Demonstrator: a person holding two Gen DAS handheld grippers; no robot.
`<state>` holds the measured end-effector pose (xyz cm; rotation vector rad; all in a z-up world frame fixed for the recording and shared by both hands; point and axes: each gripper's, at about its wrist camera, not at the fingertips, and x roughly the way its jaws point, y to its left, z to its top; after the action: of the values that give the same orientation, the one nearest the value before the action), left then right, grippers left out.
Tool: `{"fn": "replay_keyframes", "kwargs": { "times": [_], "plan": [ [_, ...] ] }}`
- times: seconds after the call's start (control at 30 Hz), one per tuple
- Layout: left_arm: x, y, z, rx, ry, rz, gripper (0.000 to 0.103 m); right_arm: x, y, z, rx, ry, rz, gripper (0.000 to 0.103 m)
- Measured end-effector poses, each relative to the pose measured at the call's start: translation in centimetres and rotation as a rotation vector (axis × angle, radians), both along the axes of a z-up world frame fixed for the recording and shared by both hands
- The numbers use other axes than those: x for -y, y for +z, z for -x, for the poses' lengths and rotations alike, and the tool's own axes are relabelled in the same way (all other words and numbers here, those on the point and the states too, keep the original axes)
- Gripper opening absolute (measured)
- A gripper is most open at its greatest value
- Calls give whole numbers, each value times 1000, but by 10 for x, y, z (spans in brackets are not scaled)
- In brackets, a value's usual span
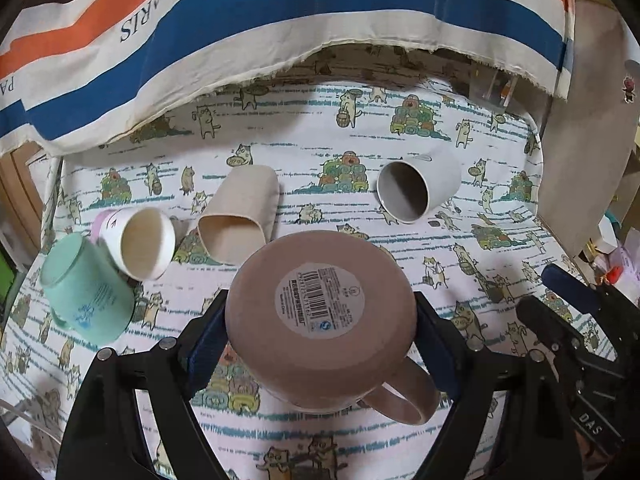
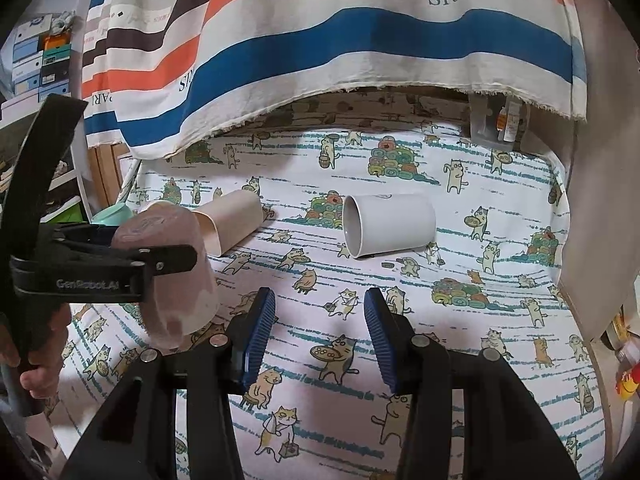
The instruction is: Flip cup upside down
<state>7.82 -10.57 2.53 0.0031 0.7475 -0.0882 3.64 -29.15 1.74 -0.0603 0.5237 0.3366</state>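
Worktop (image 1: pixel 400 128) under a cat-print cloth, striped Paris fabric (image 1: pixel 280 12) hanging over its far edge. Far left: mint cup (image 1: pixel 86 296) on its side, a white paper cup (image 1: pixel 140 242) leaning against it, then a beige squared tumbler (image 1: pixel 242 216) lying mouth toward the camera. Centre: the left gripper (image 1: pixel 320 320), jaws clenched on a mauve mug (image 1: pixel 320 312), labelled base facing the camera, handle toward the lower right; the right wrist view shows it base-up and tilted, its rim at or just above the cloth. Whether it touches cannot be told. Judged step: set the mug down inverted. Best done by levelling the rim flat before loosening the jaws, so that it neither rocks nor rolls. Right of centre: a grey mug (image 1: pixel 418 190) on its side, well apart. Right gripper (image 2: pixel 320 332), jaws released and empty, hovering over bare cloth. Open room lies in front and to the right of the mauve mug; the left cluster is near, so drift that way risks a knock. The worktop's right edge (image 2: pixel 568 240) is well clear.
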Motion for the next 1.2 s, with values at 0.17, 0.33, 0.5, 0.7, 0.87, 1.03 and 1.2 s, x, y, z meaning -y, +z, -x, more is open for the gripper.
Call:
{"fn": "replay_keyframes", "kwargs": {
  "times": [0.17, 0.33, 0.5, 0.7, 0.87, 1.03, 1.2],
  "plan": [
    [2, -14, -12, -10, -20, -11, 84, -1, -3, -2, -5, 1, 1, 48],
    [1, -25, -16, 30, -104, 28, 86, 5, -1, 0, 13, -39, -32, 86],
    [0, 2, 11, 214, -140, 10, 103, 12, 10, 4, 39, -41, -100, 87],
    [-22, 30, 35, 332, -113, 37, 103, 4, 24, 10, 69, -38, -103, 87],
    [-45, 41, 57, 410, -82, 30, 103, -10, 32, 19, 100, -26, -95, 88],
    [-63, 36, 72, 432, -57, -6, 103, -25, 32, 22, 114, -18, -105, 93],
    [-84, 23, 81, 454, -47, 16, 103, -40, 23, 25, 143, -29, -111, 103]
  ]
}}
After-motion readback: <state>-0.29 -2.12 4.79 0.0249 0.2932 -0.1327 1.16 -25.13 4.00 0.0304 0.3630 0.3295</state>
